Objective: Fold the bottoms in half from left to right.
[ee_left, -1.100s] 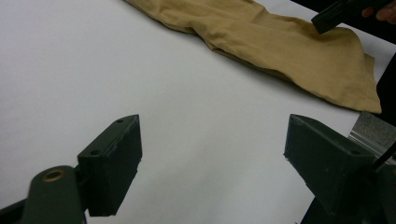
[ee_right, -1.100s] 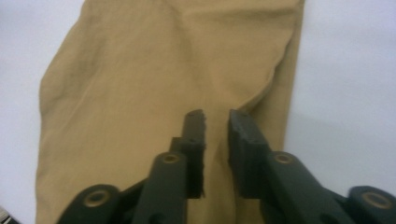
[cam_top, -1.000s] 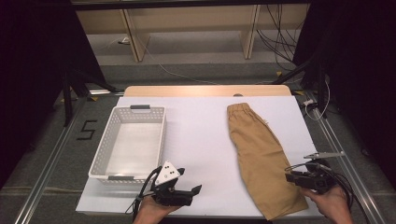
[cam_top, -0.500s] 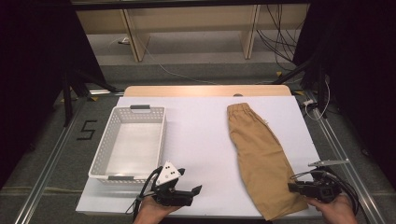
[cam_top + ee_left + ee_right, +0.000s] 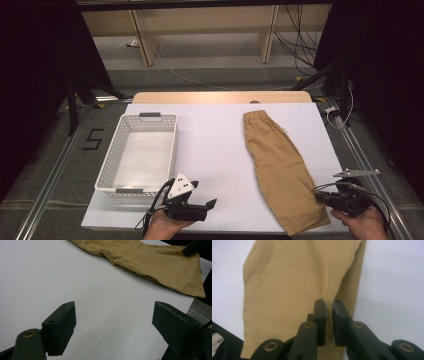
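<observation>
The right tool [image 5: 328, 305], its jaws just closing on the near right edge of the tan shorts [image 5: 280, 167] lying right on the desk [image 5: 215, 145], should bite fully before lifting, while the left tool [image 5: 113, 327] waits released.

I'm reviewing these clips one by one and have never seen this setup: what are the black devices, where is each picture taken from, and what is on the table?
A person holds a two-jaw tool in each hand. The high view looks down on the white table; the other two views ride on the tools. The left hand-held gripper hovers open over bare table. The right hand-held gripper has just been closing at the near end of the tan trousers, with fabric seemingly nipped low between its nearly shut jaws. A white basket stands at the left.
</observation>
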Demonstrator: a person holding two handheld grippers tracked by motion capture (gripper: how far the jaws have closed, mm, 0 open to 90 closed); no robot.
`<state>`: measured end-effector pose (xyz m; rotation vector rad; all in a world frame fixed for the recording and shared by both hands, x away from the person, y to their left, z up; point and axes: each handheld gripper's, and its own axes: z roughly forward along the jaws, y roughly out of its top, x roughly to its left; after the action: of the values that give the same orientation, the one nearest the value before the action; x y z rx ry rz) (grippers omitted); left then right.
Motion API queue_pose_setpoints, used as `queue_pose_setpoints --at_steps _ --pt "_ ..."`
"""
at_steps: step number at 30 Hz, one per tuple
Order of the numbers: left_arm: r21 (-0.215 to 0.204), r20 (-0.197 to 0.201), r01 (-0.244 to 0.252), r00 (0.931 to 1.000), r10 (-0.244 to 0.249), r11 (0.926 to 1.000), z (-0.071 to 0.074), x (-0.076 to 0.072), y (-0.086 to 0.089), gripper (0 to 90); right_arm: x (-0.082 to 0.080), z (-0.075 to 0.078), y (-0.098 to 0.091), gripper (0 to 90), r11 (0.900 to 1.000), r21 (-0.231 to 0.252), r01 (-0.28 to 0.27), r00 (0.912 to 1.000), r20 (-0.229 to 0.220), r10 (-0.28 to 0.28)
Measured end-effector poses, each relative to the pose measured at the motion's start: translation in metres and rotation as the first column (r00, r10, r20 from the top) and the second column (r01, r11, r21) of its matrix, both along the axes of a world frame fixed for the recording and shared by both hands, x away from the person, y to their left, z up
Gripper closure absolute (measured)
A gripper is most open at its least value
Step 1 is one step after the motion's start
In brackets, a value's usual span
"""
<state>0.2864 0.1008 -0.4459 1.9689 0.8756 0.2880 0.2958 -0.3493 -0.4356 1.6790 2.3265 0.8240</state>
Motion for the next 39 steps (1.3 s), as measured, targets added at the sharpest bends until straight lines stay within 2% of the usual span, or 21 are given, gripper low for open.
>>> queue_pose_setpoints --at_steps 2,5,12,14,19,24,30,36,38,39 --pt "0.001 0.001 0.002 1.0000 -0.002 1.0000 0.000 0.000 0.000 19.3 0.002 -0.004 0.002 84.4 0.9999 -0.007 -0.009 0.9999 -0.011 0.009" --pt "0.002 -0.003 0.003 1.0000 -0.003 1.0000 -0.001 0.000 -0.001 19.3 0.005 -0.009 0.007 88.2 0.9992 -0.041 -0.007 0.9999 0.010 0.007" --pt "0.009 -0.002 0.009 1.0000 -0.009 0.9999 -0.002 -0.001 -0.003 19.3 0.022 -0.022 0.015 88.8 0.9962 -0.086 -0.012 0.9991 0.040 0.016" --pt "0.006 -0.003 0.009 1.0000 -0.009 0.9999 -0.002 0.000 -0.004 19.3 0.023 -0.024 0.015 88.8 0.9956 -0.092 -0.015 0.9994 0.029 0.018" --pt "0.007 -0.001 0.009 1.0000 -0.009 0.9999 -0.001 0.000 -0.003 19.3 0.018 -0.019 0.010 88.8 0.9939 -0.110 0.010 0.9996 0.026 -0.007" --pt "0.006 0.002 0.005 1.0000 -0.005 1.0000 -0.001 0.000 -0.002 19.3 0.010 -0.019 0.005 88.8 0.9927 -0.120 0.008 0.9999 -0.006 -0.009" --pt "0.005 0.002 0.005 1.0000 -0.005 1.0000 -0.001 -0.001 -0.002 19.3 0.002 -0.008 0.001 88.9 0.9933 -0.115 0.011 0.9999 -0.002 -0.011" --pt "0.007 0.003 0.005 1.0000 -0.005 1.0000 -0.001 -0.001 -0.002 19.3 0.003 -0.012 -0.003 88.6 0.9893 -0.144 0.025 0.9995 -0.017 -0.028" --pt "0.008 0.003 0.005 1.0000 -0.005 1.0000 -0.001 -0.001 -0.002 19.3 0.003 -0.012 -0.006 87.0 0.9900 -0.137 0.034 0.9989 -0.027 -0.038" --pt "0.006 0.002 0.005 1.0000 -0.005 1.0000 -0.001 0.000 -0.002 19.3 0.004 -0.012 -0.007 82.3 0.9897 -0.138 0.038 0.9985 -0.034 -0.043"
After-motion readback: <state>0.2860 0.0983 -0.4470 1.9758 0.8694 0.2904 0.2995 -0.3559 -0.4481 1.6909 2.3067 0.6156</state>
